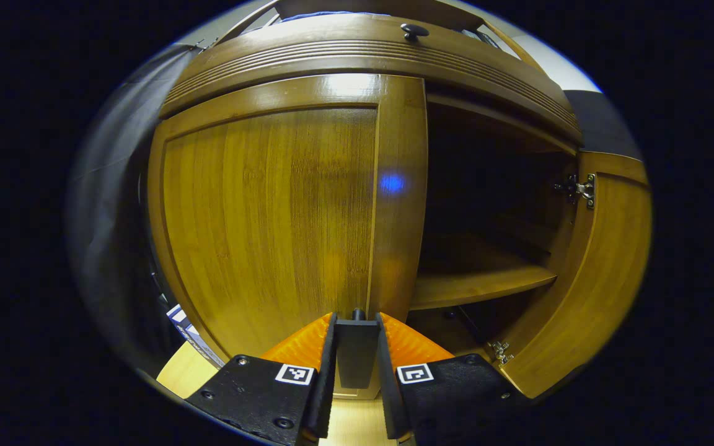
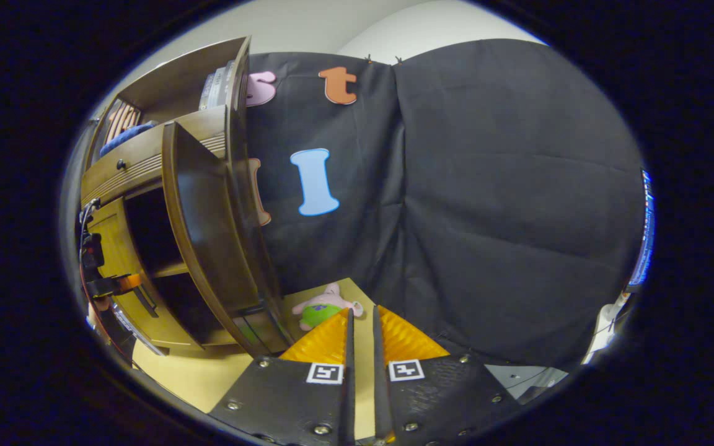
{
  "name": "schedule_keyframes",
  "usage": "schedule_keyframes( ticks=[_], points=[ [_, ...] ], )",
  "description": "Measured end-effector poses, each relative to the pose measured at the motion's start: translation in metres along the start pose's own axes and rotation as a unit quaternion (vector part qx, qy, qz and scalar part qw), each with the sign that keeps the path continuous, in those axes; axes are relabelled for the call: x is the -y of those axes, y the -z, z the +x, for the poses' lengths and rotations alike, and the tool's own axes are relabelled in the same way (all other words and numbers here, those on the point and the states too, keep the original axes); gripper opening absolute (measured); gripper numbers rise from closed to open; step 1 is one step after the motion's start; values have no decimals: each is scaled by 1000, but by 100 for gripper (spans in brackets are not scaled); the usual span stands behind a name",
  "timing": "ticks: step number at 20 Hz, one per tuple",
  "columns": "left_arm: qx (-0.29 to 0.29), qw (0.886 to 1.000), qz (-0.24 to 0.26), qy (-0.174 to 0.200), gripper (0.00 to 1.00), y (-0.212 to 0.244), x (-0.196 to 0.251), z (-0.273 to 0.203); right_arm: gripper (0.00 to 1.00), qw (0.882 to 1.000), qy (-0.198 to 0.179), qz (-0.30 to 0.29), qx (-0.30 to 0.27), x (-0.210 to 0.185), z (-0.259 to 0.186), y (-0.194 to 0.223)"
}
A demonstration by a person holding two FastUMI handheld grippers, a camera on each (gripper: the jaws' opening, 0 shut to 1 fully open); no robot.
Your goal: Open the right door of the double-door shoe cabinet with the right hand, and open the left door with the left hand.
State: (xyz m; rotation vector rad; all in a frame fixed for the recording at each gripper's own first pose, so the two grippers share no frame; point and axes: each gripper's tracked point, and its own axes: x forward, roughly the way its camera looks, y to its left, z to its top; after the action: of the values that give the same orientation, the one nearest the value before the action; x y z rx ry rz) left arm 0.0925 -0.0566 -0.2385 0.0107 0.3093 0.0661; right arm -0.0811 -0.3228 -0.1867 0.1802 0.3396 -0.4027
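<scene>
In the left gripper view, the left gripper (image 1: 357,337) is seen closed on the dark handle (image 1: 357,353) of the shut left door (image 1: 270,210); the right door (image 1: 586,272) is swung open, baring a shelf (image 1: 475,285). In the right gripper view, the right gripper (image 2: 360,334) is held nearly closed and empty, apart from the cabinet (image 2: 165,161). A plush toy (image 2: 323,308) lies on the floor (image 2: 189,371).

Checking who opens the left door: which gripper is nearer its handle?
Left. The left gripper has its fingers around the left door's handle; the right gripper is off beside the open right door.
</scene>
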Motion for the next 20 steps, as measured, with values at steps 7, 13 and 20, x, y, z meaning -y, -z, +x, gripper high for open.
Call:
schedule_keyframes(
  ticks=[7,13,20],
  points=[
    [0,1000,-14,-12,34,8,-12,-45,12,999,-48,-21,-9,-23,26,-8],
    [-1,999,-29,-37,33,15,-31,-84,12,995,-94,-41,-17,-49,42,-10],
    [-7,997,-48,-63,30,21,-48,-118,12,990,-129,-53,-23,-70,55,-11]
  ],
)
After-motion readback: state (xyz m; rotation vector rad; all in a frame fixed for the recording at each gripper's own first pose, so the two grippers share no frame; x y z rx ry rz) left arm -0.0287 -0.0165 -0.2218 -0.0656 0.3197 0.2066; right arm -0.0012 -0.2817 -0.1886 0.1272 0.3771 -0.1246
